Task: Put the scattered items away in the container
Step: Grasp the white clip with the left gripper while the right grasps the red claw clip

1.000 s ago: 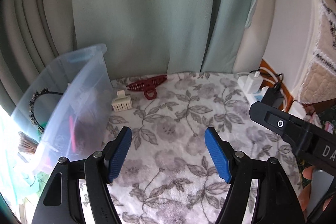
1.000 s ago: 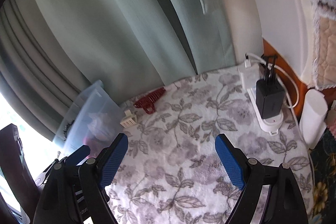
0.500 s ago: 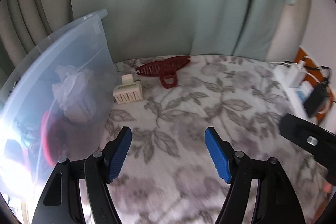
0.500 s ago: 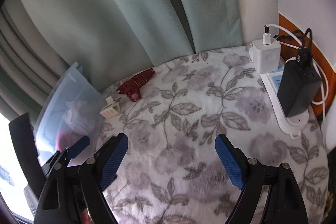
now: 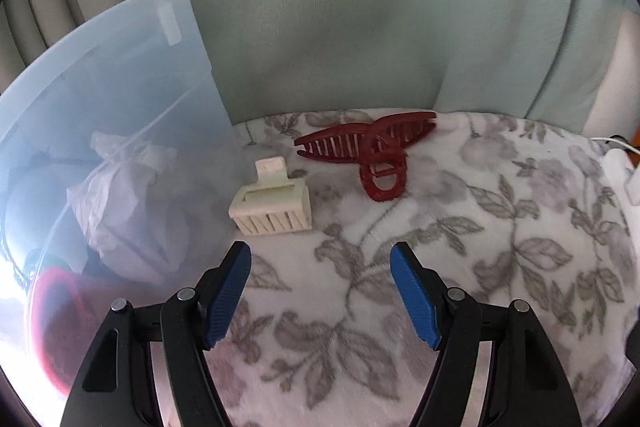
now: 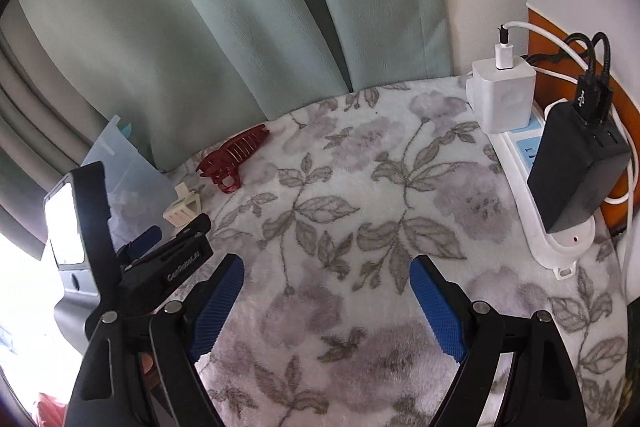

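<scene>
While both stand open and empty, left gripper (image 5: 320, 291) branded "GenRobot.AI", right gripper (image 6: 326, 301) unmarked, cream clip (image 5: 272, 207).

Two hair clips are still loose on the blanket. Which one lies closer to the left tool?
The cream hair clip, right beside the clear container and just ahead of the open left tool. The dark red hair clip lies farther back.

Left gripper (image 5: 320, 291) and right gripper (image 6: 326, 301), both tilted downward, jaws apart, apparently empty.
</scene>
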{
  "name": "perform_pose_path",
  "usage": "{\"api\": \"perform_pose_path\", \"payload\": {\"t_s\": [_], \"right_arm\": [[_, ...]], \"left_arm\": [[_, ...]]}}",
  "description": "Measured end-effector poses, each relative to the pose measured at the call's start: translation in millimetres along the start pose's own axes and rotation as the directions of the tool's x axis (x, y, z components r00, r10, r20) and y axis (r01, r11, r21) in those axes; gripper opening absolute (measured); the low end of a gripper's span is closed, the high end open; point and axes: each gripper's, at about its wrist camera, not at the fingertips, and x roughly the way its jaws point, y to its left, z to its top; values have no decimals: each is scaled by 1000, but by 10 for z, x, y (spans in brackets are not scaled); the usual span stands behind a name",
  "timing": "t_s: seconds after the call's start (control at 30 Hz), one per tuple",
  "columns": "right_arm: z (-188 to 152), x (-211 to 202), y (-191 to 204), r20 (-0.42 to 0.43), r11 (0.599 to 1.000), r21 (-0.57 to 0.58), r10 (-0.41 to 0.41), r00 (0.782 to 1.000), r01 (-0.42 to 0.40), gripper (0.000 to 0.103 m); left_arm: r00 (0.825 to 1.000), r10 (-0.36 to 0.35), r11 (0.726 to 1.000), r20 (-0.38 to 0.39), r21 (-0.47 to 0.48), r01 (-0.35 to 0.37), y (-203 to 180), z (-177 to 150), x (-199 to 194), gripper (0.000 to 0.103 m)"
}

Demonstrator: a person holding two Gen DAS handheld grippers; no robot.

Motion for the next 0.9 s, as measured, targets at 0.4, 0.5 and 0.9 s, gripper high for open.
{"api": "perform_pose_path", "payload": {"t_s": [0.4,0.5,0.9], "right_arm": [[77,268,114,-9,999,-18,26,1000,-27,87],[121,372,192,-4,999,-49,13,1000,-13,87],[642,944,854,-71,944,-300,123,990,-139,87]], "left_arm": [[999,-43,999,16,4,43,44,-97,-11,73],[999,-36,999,37,16,35,83,-133,-47,73],[994,39,999,99,20,-41,111,-132,91,73]]}}
